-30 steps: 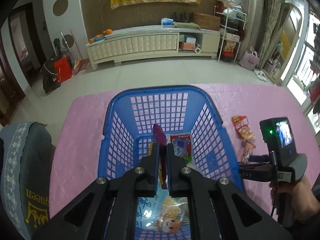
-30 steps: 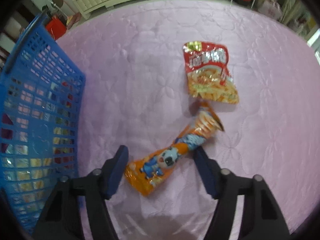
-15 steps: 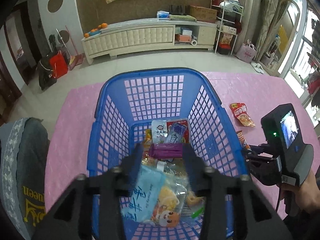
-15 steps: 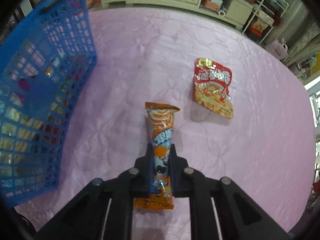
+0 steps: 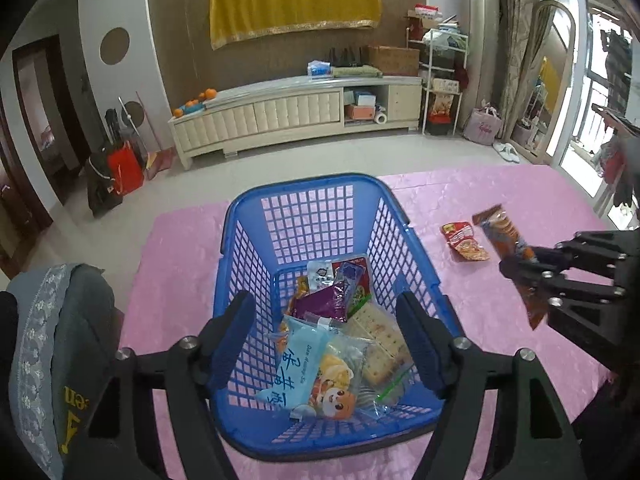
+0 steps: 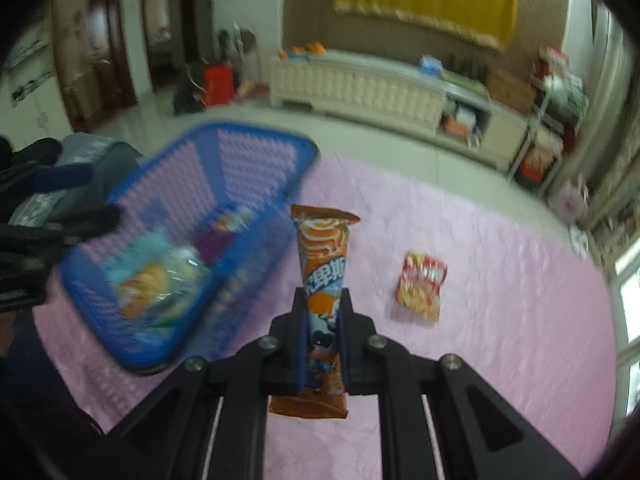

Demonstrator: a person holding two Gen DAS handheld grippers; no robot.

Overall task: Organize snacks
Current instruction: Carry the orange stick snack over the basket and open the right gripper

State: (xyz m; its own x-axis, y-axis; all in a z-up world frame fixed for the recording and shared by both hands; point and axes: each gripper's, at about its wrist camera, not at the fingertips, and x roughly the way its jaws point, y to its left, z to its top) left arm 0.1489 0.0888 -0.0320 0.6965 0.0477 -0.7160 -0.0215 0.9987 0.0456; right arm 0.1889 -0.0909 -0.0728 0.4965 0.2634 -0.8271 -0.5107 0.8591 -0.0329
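Note:
A blue plastic basket (image 5: 240,264) stands on the pink table and holds several snack packets, with a purple packet (image 5: 322,302) on top. My left gripper (image 5: 326,342) is open and empty above the basket's near end. My right gripper (image 6: 322,314) is shut on a long orange snack packet (image 6: 324,252) and holds it in the air right of the basket (image 6: 256,152); it also shows in the left wrist view (image 5: 504,236). A red snack packet (image 6: 422,284) lies flat on the table to the right, also seen in the left wrist view (image 5: 464,240).
The pink tablecloth (image 5: 480,200) covers the table. A grey cushioned chair back (image 5: 60,340) stands at the table's left. Beyond the far table edge are floor and a white TV cabinet (image 5: 296,116).
My left gripper opened and dropped the purple packet into the basket. My right gripper closed on the orange packet and lifted it off the table toward the basket.

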